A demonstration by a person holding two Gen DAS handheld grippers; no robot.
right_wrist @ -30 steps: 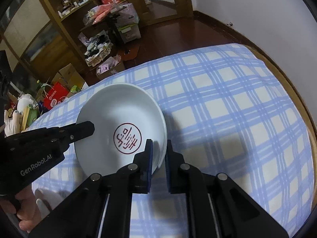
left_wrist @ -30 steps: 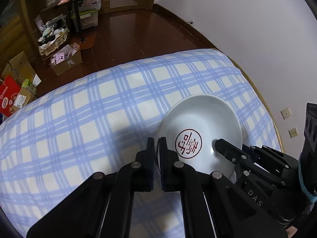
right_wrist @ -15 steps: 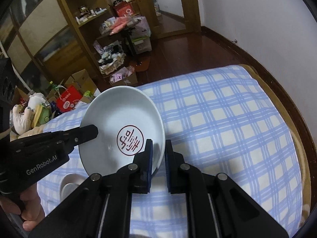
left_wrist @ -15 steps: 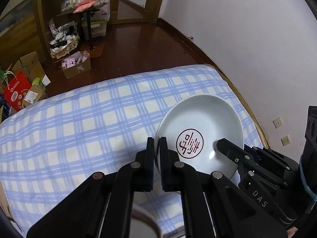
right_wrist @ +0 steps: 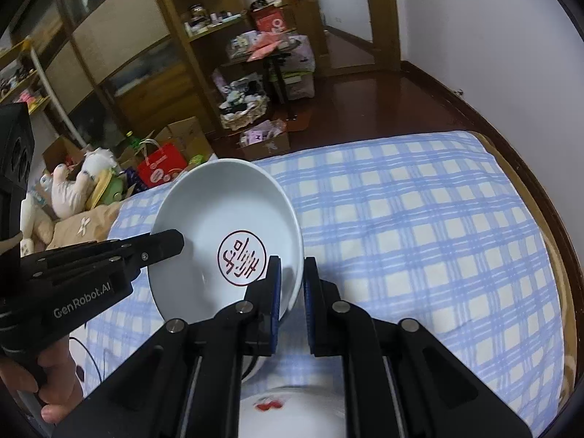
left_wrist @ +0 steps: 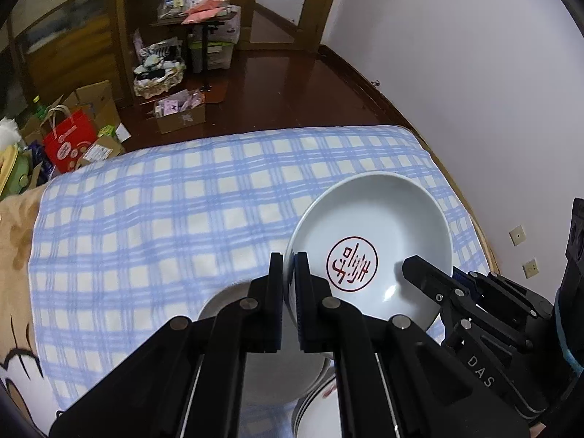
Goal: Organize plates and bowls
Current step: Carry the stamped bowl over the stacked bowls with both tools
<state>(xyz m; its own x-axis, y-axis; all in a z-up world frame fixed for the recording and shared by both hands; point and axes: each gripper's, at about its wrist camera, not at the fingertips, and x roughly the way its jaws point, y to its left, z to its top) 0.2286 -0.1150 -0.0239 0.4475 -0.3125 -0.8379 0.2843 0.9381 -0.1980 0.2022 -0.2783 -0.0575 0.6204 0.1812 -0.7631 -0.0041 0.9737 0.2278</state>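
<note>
A white plate with a red round seal (left_wrist: 379, 241) (right_wrist: 222, 226) is held in the air above a bed with a blue checked sheet (left_wrist: 164, 219). My left gripper (left_wrist: 290, 266) is shut on its left rim. My right gripper (right_wrist: 292, 273) is shut on its right rim and shows in the left wrist view (left_wrist: 430, 277). Below the plate sit a white bowl (left_wrist: 270, 372) and a white plate with a red mark (right_wrist: 292, 416), partly hidden by the gripper bodies.
The bed (right_wrist: 419, 241) ends at a wooden edge by the white wall (left_wrist: 474, 73) on the right. Beyond the bed are a dark wood floor, boxes (left_wrist: 179, 116), a red bag (left_wrist: 69, 142) and shelves (right_wrist: 204, 36). Soft toys (right_wrist: 73, 189) lie at the left.
Both grippers have risen and drawn back with the plate, so more of the room shows. The bowl and second plate have come into view underneath.
</note>
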